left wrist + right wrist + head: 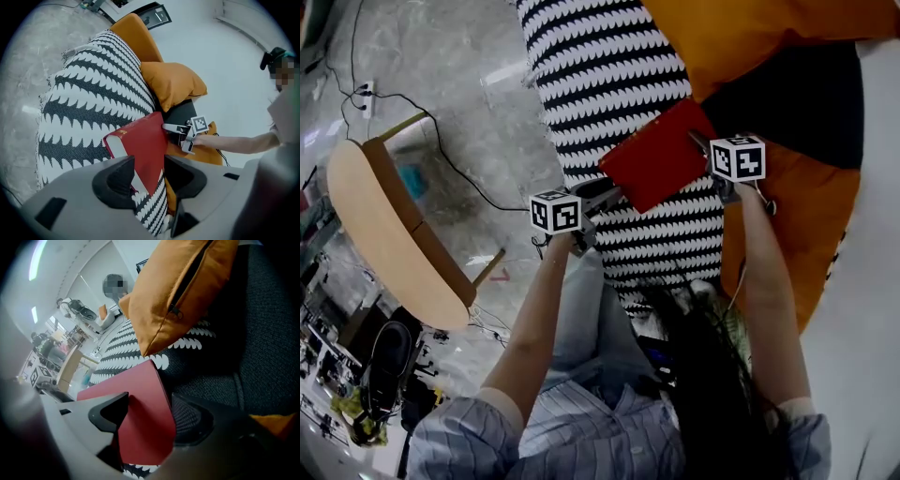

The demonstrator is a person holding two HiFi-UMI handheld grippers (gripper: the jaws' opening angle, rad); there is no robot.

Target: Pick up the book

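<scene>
The red book [661,159] hangs tilted in the air over the black-and-white patterned cushion [609,75], one corner toward each gripper. The left gripper [607,195] grips its lower left corner. In the left gripper view the jaws stand fairly wide, and the book [140,140] fills the gap between them, with one pad on the page edge and the other against the cover.

The right gripper [701,142] meets the opposite, upper right corner. In the right gripper view its jaws are spread as wide as they go, and the book [140,399] lies between them. The cover's edge sits just beside the far pad, and no firm pinch shows there.

Each gripper's body covers the corner it reaches, so the exact contact is hard to make out from the head view. Gold marks on the spine are too small to read. The right gripper view shows only the flat cover, not the spine or the pages.

Just past the book lies an orange cushion [750,37] on a dark seat [806,103]. To the left, on the grey floor [469,94], stands a wooden stool [394,234].
</scene>
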